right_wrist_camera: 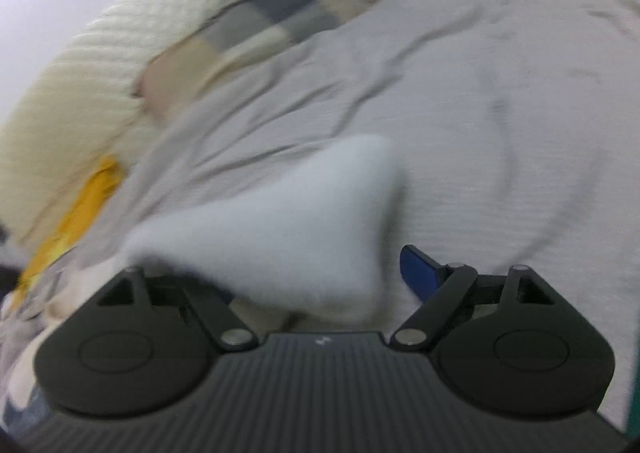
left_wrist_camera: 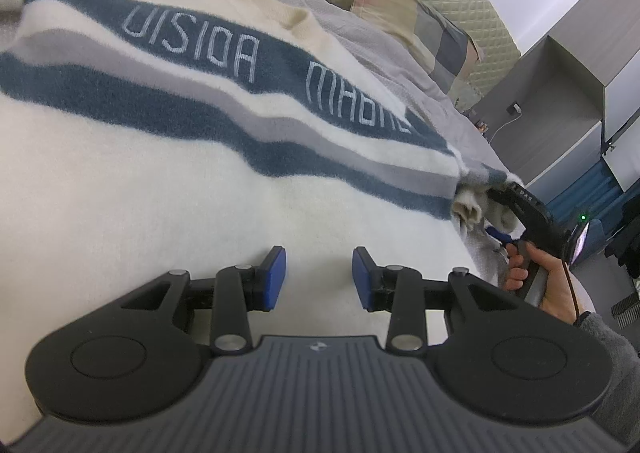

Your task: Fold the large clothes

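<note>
Sweater (left_wrist_camera: 168,181), cream with blue stripes, lies spread on the bed (left_wrist_camera: 384,53). Left tool (left_wrist_camera: 319,277) hovers over its lower body, parted and empty. Right tool (right_wrist_camera: 316,277), at the sweater's right edge, stands wide around a white fold, apparently unclamped. Next: pinch that edge and fold toward the stripes.

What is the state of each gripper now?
Left gripper: open, empty, over the sweater.
Right gripper: open wide, white cloth between its jaws, not pinched.
</note>
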`<state>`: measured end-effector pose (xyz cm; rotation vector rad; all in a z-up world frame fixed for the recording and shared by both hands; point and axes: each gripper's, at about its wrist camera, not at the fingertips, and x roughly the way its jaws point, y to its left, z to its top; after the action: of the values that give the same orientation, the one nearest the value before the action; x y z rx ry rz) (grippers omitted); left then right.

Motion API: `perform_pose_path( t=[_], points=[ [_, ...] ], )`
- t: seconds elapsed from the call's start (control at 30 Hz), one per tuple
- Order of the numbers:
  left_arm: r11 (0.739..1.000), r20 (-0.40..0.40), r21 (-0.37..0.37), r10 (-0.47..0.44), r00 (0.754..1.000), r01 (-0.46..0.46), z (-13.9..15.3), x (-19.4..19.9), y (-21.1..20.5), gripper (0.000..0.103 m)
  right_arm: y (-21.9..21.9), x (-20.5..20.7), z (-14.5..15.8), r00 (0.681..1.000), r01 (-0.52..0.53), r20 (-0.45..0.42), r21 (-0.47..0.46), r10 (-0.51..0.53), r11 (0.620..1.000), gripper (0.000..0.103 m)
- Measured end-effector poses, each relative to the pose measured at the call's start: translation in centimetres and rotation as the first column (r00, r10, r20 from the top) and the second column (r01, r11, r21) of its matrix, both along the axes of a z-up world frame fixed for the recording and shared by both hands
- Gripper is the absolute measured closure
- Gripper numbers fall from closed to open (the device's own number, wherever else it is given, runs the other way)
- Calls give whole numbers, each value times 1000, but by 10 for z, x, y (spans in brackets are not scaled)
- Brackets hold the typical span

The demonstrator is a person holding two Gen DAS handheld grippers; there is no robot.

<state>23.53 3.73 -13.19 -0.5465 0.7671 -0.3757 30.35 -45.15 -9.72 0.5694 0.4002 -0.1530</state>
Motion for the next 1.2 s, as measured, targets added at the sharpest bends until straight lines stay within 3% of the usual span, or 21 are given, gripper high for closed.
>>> perform_pose_path(
  t=[0.17,0.23,0.3,0.4,0.6,0.67,0.77,0.83,0.87,0.9,0.93,1.0,1.03,1.1,1.2],
  points=[
    [1000,1,0,-1,1000,1,-1,1,-1,61,10,10,-4,993,-111,-34,27,112,993,21],
    [1000,1,2,-1,1000,1,0,0,-1,61,17,12,-2,991,-128,-34,0,128,992,31],
    [1000,3,3,-2,1000,2,0,0,-1,61,24,13,0,989,-143,-40,-28,142,989,55],
    [1000,2,4,-1,1000,1,0,0,-1,61,34,14,7,988,-144,-67,-98,138,985,74],
    [1000,4,20,-2,1000,2,0,1,-4,61,34,14,32,994,-88,-89,-284,65,955,80],
    [1000,7,27,-4,1000,4,1,2,-4,61,26,13,45,994,-64,-109,-411,20,909,81],
    [1000,10,23,-4,1000,3,1,4,-4,61,9,20,74,990,-10,-119,-613,-79,790,82],
    [1000,8,15,-3,1000,3,0,6,-4,61,-4,24,95,987,25,-97,-698,-128,715,82],
    [1000,9,13,-5,1000,5,0,8,-3,61,-6,26,108,987,49,-69,-730,-144,681,84],
    [1000,9,9,-6,1000,6,-1,9,-3,61,-6,27,123,986,88,-25,-765,-166,638,95],
    [1000,7,4,-5,1000,5,-2,10,-2,61,-6,27,137,978,148,31,-794,-205,590,95],
    [1000,4,-7,-3,1000,3,-3,11,-1,61,-9,25,163,963,243,136,-805,-231,541,95],
    [1000,3,-9,-3,1000,3,-3,12,-1,61,-10,25,170,957,267,157,-806,-244,528,95],
    [1000,2,-11,-3,1000,3,-3,13,0,61,-17,25,172,956,271,159,-797,-245,540,95],
    [1000,1,-11,-3,1000,3,-2,13,-1,61,-27,20,144,959,238,83,-757,-272,609,95]
  ],
)
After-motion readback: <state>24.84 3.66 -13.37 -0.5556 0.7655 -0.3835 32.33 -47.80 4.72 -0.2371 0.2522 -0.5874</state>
